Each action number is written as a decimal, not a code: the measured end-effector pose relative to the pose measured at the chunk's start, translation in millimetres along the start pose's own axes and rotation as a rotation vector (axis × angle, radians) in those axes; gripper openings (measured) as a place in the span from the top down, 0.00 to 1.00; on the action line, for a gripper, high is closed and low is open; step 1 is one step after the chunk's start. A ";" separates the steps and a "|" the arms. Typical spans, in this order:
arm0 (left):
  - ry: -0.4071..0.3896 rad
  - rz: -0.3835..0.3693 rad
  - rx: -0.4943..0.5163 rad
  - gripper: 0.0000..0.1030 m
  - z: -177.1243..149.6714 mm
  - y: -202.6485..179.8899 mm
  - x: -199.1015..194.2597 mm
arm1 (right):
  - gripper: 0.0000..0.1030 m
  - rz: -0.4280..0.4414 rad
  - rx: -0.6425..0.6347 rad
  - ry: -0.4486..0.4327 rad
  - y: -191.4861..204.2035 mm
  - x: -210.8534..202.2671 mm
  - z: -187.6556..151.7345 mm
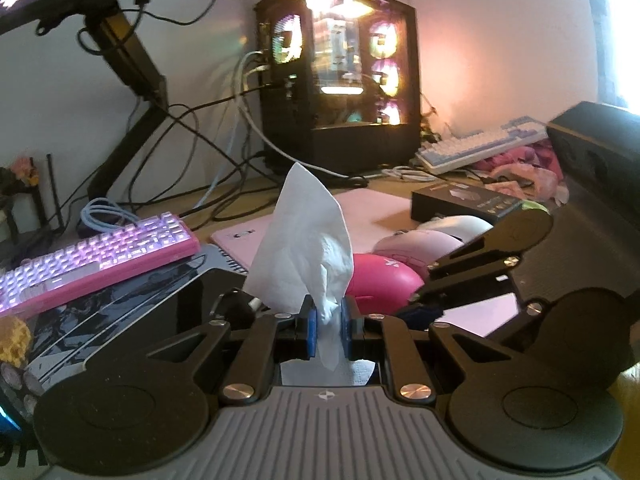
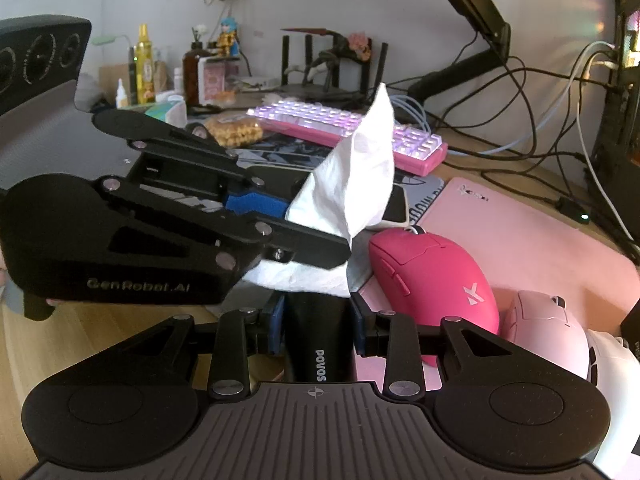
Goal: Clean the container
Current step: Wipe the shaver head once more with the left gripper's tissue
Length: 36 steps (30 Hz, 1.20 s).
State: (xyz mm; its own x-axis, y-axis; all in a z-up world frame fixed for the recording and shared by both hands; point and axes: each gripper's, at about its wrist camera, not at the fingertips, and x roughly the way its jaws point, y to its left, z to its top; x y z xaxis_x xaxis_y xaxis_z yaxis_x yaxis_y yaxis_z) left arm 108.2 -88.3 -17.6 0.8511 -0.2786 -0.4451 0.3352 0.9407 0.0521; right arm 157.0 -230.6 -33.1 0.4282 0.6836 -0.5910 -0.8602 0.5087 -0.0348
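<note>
Left tongs point(image 1: 329, 316) sit closest to the left wrist camera, blue pads point(image 1: 310, 320) pinched narrow on a white tissue point(image 1: 300, 236). Most of the tissue stands up above the pads in a crumpled peak; a short tail hangs below them.

Right wrist view: right tongs point(image 2: 318, 320) are clamped on a black container point(image 2: 314, 336) marked "POVOS" in white. Container sits between the 2 blue pads, its long body running toward the camera. Its far end is covered by the lower fold of the tissue, so the opening cannot be made out; the tissue appears to touch it there.

Left tongs enter the right wrist view from the left, crossing just above the container, tissue peak tilted up and right.

On the desk point(image 2: 100, 320), just right of the container: 1 hot-pink mouse point(image 2: 436, 280), then 1 pale-pink mouse point(image 2: 548, 328) beside it, both on a pink mat point(image 2: 532, 224). Behind the tissue lies a pink backlit keyboard point(image 2: 320, 124). Lit PC case point(image 1: 348, 80) stands at the back in the left wrist view, cables trailing from it.
</note>
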 end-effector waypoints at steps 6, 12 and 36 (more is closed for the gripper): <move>0.000 -0.029 0.026 0.84 -0.7 -4.1 0.0 | 0.65 0.001 0.004 0.000 0.5 -0.7 0.3; 0.000 -0.027 0.017 0.84 -1.6 -3.7 -0.7 | 0.65 0.001 0.004 0.000 0.4 -0.7 0.7; -0.004 0.064 -0.115 0.84 -0.6 18.5 -1.5 | 0.65 -0.001 0.002 0.000 0.4 -1.0 0.9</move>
State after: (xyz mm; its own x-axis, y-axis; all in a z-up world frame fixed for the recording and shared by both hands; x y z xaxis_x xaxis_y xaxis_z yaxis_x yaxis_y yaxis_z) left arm 112.9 -70.3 -16.5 0.8710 -0.2181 -0.4401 0.2318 0.9725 -0.0232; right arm 156.5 -230.5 -31.8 0.4292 0.6827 -0.5914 -0.8590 0.5109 -0.0336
